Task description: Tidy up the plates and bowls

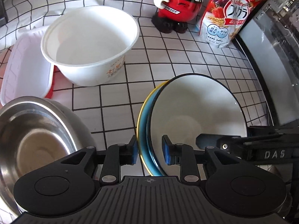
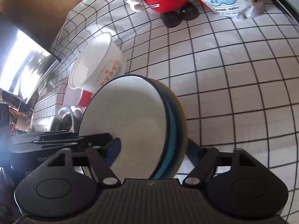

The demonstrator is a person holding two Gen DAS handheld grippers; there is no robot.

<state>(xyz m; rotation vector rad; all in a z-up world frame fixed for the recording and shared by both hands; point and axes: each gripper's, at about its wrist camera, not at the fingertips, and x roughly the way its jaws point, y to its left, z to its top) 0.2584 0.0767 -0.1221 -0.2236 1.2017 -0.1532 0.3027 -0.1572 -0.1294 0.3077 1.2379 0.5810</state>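
Note:
A stack of nested bowls, a white bowl with a dark rim [image 1: 198, 115] inside blue and yellow ones [image 1: 143, 115], stands tilted above the grid tablecloth. My left gripper [image 1: 149, 150] straddles the stack's near rim, one blue pad touching the outside, the other slightly off the inner wall. My right gripper [image 2: 153, 149] is shut on the same stack [image 2: 129, 123] from the other side. A steel bowl [image 1: 33, 136] sits at lower left. A white paper bowl [image 1: 89, 44] stands behind it on a white and red tray [image 1: 24, 69].
A red mascot figure [image 1: 177, 5] and a cereal bag [image 1: 228, 13] stand at the back. A dark appliance with a glass front [image 1: 276, 59] runs along the right. The tablecloth [image 2: 233, 85] lies open to the right of the stack.

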